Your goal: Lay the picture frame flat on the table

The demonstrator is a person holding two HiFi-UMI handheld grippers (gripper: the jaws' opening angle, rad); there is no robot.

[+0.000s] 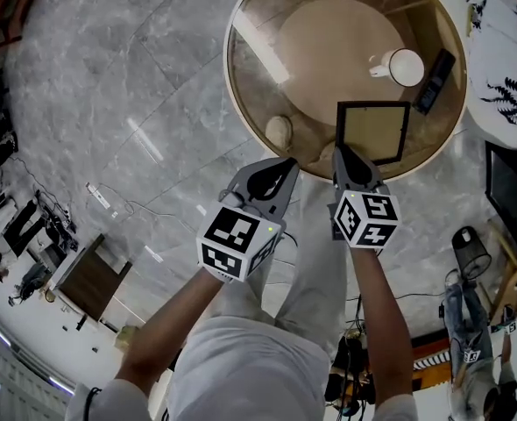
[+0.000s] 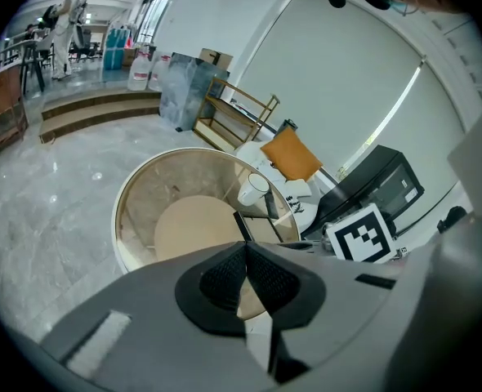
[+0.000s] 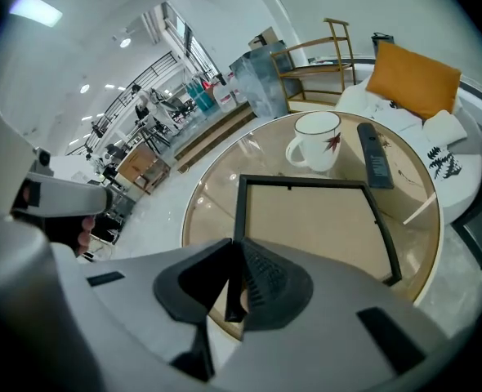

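A black picture frame [image 1: 372, 132] with a tan panel sits at the near edge of the round glass table [image 1: 241, 86], at or just above the glass. My right gripper [image 1: 344, 154] is shut on its near-left corner; in the right gripper view the frame [image 3: 314, 219] stretches ahead, its dark edge clamped in the gripper [image 3: 234, 247]. My left gripper [image 1: 289, 163] hovers just off the table's near rim, left of the frame. Its jaws are shut with nothing between them, as the left gripper [image 2: 245, 250] view also shows.
A white mug [image 1: 406, 67] and a dark remote [image 1: 435, 82] lie beyond the frame on the glass. A pale round object [image 1: 279, 132] shows at the near rim. White printed fabric [image 1: 504, 42] lies right of the table, and a black bin [image 1: 470, 248] stands on the floor.
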